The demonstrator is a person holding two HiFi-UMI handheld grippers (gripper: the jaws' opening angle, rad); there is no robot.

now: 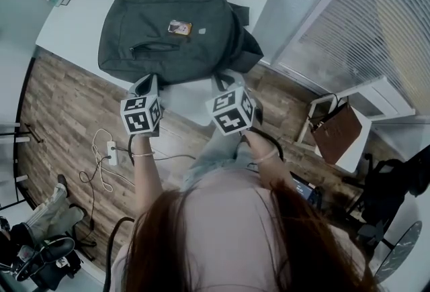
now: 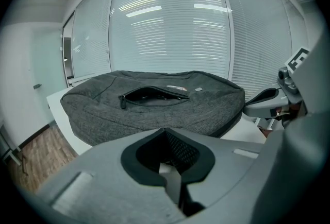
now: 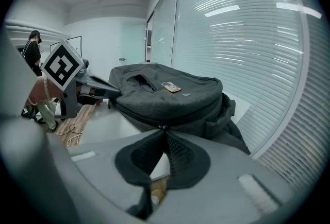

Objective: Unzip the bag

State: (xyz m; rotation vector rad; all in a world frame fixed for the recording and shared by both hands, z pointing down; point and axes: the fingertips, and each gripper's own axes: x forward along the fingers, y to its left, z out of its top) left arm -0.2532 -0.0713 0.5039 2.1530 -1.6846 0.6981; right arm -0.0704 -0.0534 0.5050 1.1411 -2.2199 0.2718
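White table [image 1: 80, 23] with grey bag [image 1: 168, 35], left gripper [image 2: 165, 130], right gripper [image 3: 164, 128] — fingers of both closed, beside the bag.

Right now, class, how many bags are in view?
2: the grey backpack on the white table; a brown bag on a stand, far right. Others may be hidden.

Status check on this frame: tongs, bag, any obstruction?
Both shut, empty: left tongs, right tongs, at near edge of bag. Bag flat on table; front pocket gaping, main zip closed where seen. Nothing in the way.
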